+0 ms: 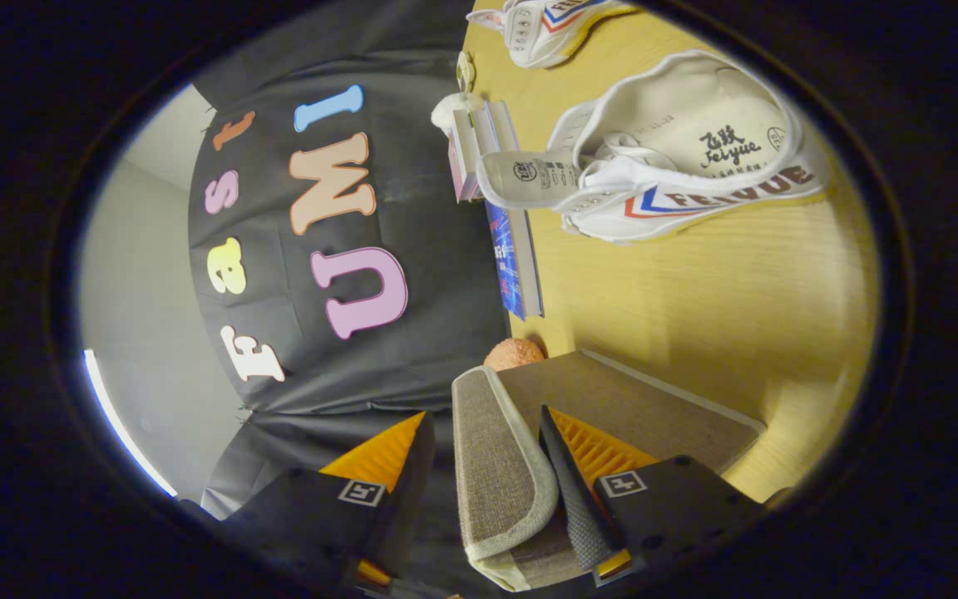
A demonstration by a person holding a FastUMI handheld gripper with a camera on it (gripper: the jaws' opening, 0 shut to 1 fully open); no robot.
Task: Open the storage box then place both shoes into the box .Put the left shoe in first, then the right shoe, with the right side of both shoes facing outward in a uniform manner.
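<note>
Storage box [612, 408] grey-brown woven fabric, its lid flap [500, 466] same weave with pale cream trim. Near shoe [687, 158] white canvas, red and blue stripes on side, cream insole with dark print. Far shoe [545, 25] white, same red-blue stripes. Surface [695, 283] yellow wood grain. Book [516, 258] blue cover. Ball [514, 353] orange.

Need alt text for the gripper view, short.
The gripper has its fingers either side of the storage box's fabric lid flap, lifted off the brown box. Beyond them, two white shoes lie on the wooden table beside a few books near the back wall.
</note>
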